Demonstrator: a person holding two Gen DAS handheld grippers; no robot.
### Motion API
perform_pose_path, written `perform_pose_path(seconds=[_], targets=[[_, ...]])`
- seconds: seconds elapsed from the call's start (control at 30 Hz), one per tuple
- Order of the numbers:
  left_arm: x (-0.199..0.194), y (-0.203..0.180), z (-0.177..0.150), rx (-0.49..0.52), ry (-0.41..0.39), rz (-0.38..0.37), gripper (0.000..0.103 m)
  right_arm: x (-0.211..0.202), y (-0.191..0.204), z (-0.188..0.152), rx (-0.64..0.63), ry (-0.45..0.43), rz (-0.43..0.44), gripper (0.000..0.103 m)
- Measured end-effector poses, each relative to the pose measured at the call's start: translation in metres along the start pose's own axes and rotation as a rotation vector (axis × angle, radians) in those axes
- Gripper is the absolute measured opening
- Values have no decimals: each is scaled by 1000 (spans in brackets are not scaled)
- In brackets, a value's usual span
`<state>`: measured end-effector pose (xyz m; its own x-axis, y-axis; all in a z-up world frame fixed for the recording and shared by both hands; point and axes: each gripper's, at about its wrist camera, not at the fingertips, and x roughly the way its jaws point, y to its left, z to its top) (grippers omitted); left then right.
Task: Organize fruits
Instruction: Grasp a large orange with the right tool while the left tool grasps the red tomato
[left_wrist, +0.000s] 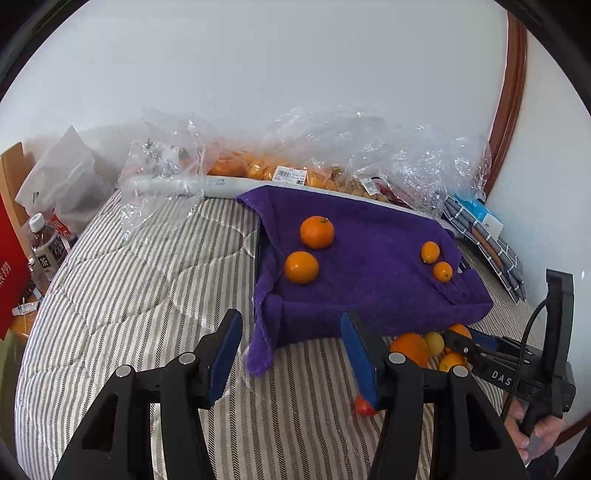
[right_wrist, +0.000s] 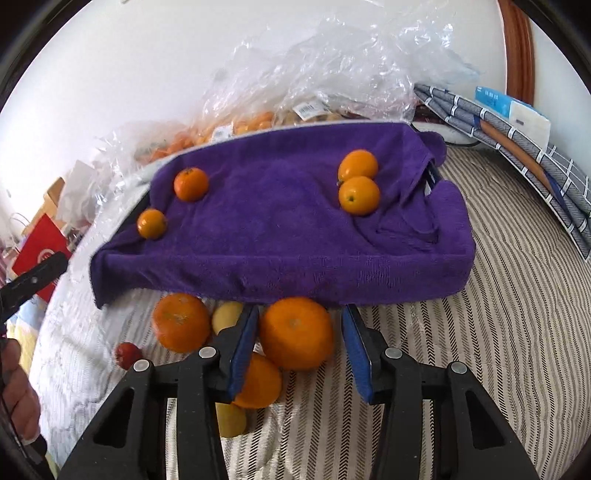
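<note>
Your right gripper (right_wrist: 299, 347) has its jaws around the big orange (right_wrist: 296, 334) on the striped bedding (right_wrist: 480, 350), pads not quite pressing it yet. Your left gripper (left_wrist: 290, 354) hangs open over bare bedding. Four small oranges sit on the purple towel (right_wrist: 280, 229).

Black left gripper (left_wrist: 290, 354); blue pads (left_wrist: 225, 354); silver screws.

Four oranges (right_wrist: 191, 184) are sitting on one purple towel (right_wrist: 280, 236). Three more oranges (right_wrist: 297, 334), two yellow fruits (right_wrist: 226, 316) and one red fruit (right_wrist: 127, 355) are lying on the bedcover.
</note>
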<state>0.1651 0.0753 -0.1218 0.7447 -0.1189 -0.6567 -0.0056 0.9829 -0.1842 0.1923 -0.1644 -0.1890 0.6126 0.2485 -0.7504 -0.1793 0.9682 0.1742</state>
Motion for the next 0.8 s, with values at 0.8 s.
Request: perform_pose_path(seconds=[0.8], targets=[[30, -44, -54, 49, 173, -190, 35, -40, -37, -34, 27, -21, -85, 41]])
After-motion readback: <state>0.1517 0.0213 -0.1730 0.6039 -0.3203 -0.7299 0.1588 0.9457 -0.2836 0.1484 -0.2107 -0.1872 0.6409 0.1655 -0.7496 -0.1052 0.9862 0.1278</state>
